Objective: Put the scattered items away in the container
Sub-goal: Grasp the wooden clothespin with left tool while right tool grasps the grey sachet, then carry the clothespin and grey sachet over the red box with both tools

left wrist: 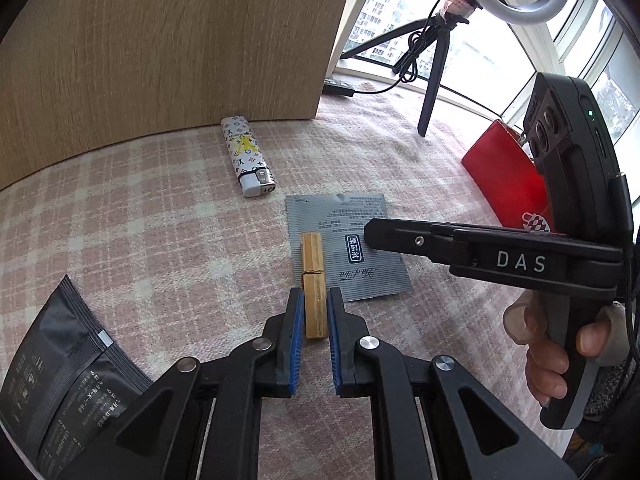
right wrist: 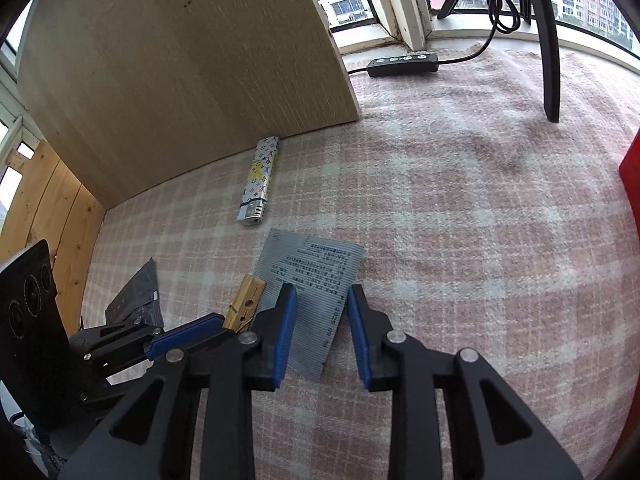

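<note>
Down at the far left of my left jaws lies a black sachet on the pink checked cloth. Those jaws pinch the near end of a wooden clothespin, whose far end overlaps a grey sachet. Ahead and left of them, a patterned lighter rests near the wooden panel. My right jaws stand spread, the grey sachet lying under them, nothing gripped. Beyond my right hand sits a red container.
</note>
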Demonstrator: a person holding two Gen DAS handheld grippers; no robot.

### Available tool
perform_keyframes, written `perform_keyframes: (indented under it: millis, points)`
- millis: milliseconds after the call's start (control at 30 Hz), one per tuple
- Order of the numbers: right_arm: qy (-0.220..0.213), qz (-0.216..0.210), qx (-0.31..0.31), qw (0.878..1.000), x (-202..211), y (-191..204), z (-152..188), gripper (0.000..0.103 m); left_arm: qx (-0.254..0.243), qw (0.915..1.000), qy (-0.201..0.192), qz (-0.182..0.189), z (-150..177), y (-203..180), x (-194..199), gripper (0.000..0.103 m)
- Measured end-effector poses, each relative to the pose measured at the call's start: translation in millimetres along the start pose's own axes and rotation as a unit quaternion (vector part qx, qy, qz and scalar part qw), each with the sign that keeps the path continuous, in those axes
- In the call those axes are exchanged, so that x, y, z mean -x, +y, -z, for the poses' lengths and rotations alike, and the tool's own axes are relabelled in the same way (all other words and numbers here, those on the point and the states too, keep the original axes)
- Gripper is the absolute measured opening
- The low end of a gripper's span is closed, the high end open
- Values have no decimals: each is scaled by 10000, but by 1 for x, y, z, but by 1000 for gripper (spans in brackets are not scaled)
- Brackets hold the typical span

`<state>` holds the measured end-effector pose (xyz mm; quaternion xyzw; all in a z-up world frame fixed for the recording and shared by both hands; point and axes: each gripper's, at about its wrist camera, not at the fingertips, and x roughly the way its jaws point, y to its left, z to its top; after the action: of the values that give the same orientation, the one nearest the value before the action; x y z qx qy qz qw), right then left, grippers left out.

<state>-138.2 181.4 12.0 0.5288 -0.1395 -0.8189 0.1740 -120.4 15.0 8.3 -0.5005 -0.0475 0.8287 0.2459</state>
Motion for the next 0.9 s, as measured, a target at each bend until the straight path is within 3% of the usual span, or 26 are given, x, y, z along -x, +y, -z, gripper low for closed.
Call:
perform_keyframes:
  millis: [233,333,400,600,900]
  points:
    - [25,-514,-421,9978,6,-10,4,18,29,10000,-13,1,0,0,0,11]
    - [130,-421,-316,9985,1,-4,6,22,94,9999,-18,34,0,2,0,11]
    - [51,-463,-368,9982,1,-4,7,13,108,9999,-21,28,1,3,1,11]
    - [-65,-619,-390,9973,11,-1,12,6,167,9999,-22,1,3,2,4,10]
    - [-547,-440,-82,9975,61,13,18,6,278,9989,-375,-45,2,-6,45,10]
